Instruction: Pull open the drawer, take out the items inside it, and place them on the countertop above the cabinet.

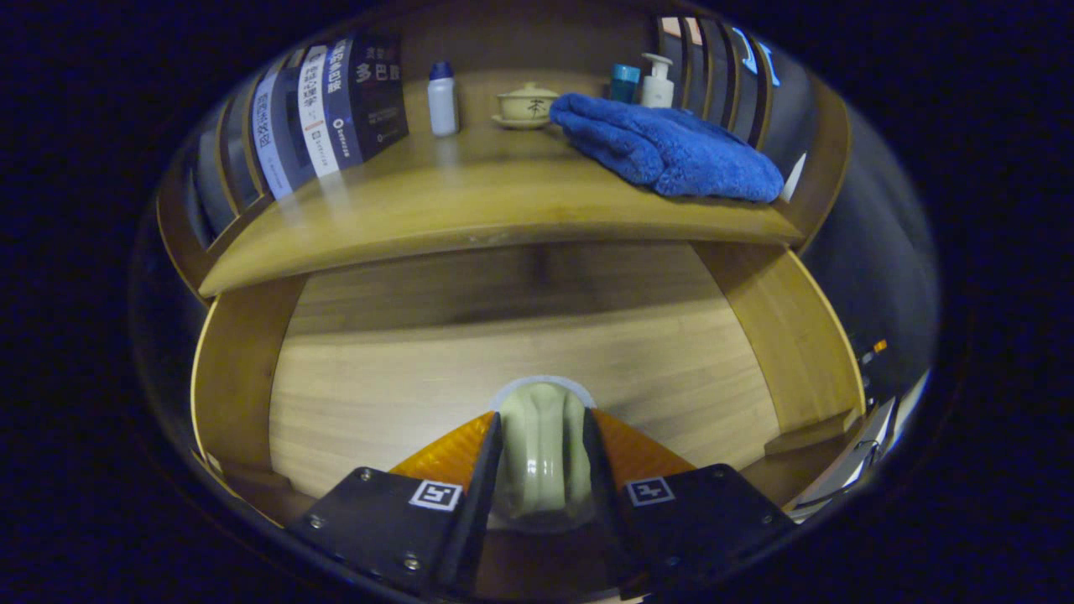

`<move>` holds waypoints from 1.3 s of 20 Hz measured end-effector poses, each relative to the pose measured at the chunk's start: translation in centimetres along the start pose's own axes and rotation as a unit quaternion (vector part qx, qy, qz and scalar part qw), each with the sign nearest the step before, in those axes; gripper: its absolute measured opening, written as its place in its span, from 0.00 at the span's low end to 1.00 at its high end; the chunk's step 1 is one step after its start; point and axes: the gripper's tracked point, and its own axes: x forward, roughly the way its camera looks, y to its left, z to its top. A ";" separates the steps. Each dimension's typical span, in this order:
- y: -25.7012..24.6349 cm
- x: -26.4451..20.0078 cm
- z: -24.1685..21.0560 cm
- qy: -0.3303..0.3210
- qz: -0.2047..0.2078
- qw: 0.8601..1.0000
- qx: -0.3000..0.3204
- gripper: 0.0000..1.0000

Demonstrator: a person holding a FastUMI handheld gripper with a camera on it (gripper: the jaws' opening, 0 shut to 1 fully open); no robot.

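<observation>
Fingers [543, 436]: set narrow on either side of the pale green drawer knob [542, 445], both appearing to press its waist; held so, by judgement, to give a firm hold for hauling the drawer outward. Drawer front [503, 369]: light wood panel directly beyond the fingers, framed by the cabinet's side posts [239, 377]; whether it sits fully closed or slightly out cannot be told, since a dark band lies along its upper edge under the counter and may be only shadow. Drawer contents: hidden behind the front; their number and kind cannot be told. Task stage, by judgement: the opening pull, with nothing yet taken out. Counter [470, 210]: wooden top above the drawer, its near middle bare, which would suit it as the landing place for the items. On it, toward the back: a row of books [336, 105] leaning at one end; a white bottle with a blue cap [442, 99]; a lidded tea bowl on a saucer [524, 105]; a blue towel [667, 147] heaped across the other end; behind the towel, a teal container [623, 82] and a white pump bottle [657, 81], both partly covered by it. Base of the knob and its fixing: hidden by the fingers. Objects beside the cabinet's far post: too dim and distorted to name.
</observation>
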 end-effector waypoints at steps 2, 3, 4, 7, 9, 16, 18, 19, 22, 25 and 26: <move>-0.6 0.5 0.2 -0.008 -0.002 1.000 0.009 0.47; -0.2 0.0 0.3 -0.009 0.006 1.000 0.016 0.39; -0.2 -0.3 0.4 -0.013 0.006 1.000 0.015 0.30; -0.3 0.2 0.6 -0.030 0.004 0.999 0.024 0.21; -0.6 -0.1 0.7 -0.039 -0.009 0.999 0.016 0.11; 0.6 -3.8 4.1 -0.127 0.014 0.992 0.023 0.11; 0.7 -5.8 6.1 -0.161 0.017 0.987 0.024 0.11; 0.7 -6.9 7.1 -0.179 0.019 0.983 0.024 0.11; 0.3 -10.2 10.2 -0.229 0.014 0.973 0.023 0.11; 0.4 -13.0 12.8 -0.268 0.008 0.963 0.012 0.11; 0.7 -13.5 13.8 -0.279 0.010 0.960 0.010 0.11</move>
